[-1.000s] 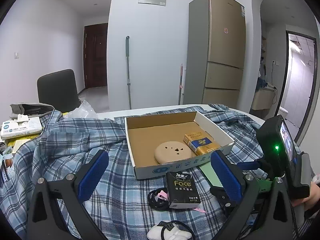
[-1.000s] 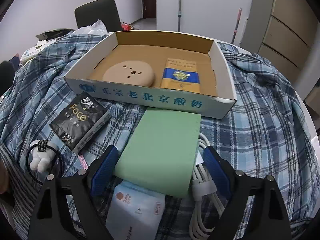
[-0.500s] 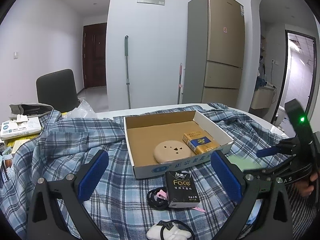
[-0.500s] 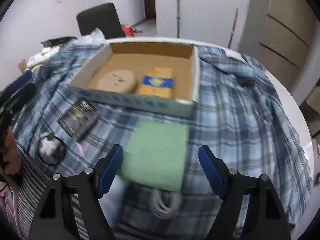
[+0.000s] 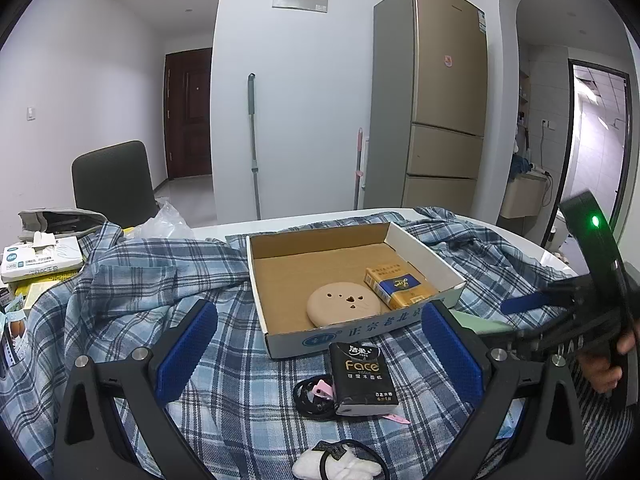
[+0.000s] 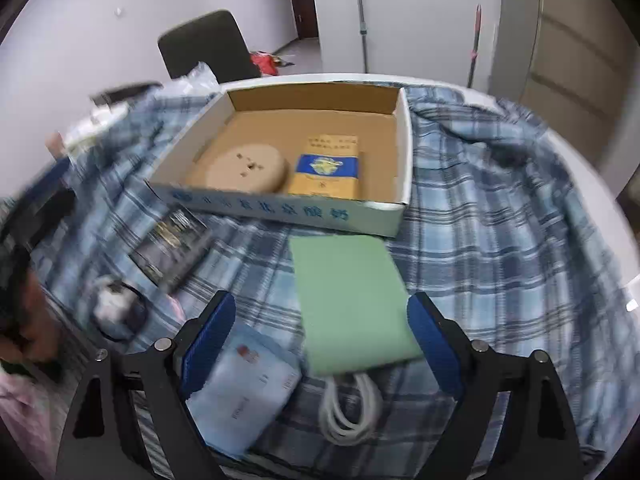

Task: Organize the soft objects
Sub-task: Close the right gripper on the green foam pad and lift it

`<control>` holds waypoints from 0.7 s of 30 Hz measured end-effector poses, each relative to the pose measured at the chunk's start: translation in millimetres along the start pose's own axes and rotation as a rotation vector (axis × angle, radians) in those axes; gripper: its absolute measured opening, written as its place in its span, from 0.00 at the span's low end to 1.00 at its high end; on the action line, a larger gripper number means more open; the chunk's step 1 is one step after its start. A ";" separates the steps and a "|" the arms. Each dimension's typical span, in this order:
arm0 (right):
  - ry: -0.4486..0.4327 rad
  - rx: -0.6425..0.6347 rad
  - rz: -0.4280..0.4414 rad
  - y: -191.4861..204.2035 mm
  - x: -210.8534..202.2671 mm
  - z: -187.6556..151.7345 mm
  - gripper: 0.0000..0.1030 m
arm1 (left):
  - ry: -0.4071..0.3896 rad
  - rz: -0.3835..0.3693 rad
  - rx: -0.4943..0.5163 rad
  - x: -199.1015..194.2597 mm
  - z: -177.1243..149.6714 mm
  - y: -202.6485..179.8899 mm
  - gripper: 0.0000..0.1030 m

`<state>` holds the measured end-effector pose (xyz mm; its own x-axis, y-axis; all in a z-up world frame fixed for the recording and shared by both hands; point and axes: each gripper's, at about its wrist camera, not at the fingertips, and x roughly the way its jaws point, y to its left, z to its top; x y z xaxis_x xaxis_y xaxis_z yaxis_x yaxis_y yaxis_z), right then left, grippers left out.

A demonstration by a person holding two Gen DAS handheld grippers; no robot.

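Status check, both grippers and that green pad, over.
Left gripper open, empty. Right gripper open, green pad flat on the plaid cloth, ungripped. White cable tucked under the pad's near edge. Cardboard box just beyond.

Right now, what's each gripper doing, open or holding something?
Left gripper: open, holding nothing, above the black tissue pack.
Right gripper: open, holding nothing, over the green pad.

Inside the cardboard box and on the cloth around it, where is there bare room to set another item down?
In the cardboard box, the back half behind the round beige pad and yellow pack is bare. Plaid cloth right of the box is open. Crowded: the near strip with green pad, black tissue pack, white cable.
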<state>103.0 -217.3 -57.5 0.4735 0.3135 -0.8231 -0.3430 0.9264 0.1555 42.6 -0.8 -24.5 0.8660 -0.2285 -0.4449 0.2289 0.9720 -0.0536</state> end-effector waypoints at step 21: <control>0.060 0.003 0.126 -36.3 35.8 0.4 0.78 | 0.035 -0.056 0.067 5.1 -3.4 -15.7 1.00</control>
<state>132.8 -239.6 -92.4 0.3778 0.4144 -0.8280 -0.3940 0.8812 0.2613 41.9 -17.1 -29.0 0.8353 -0.2794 -0.4735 0.3071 0.9515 -0.0197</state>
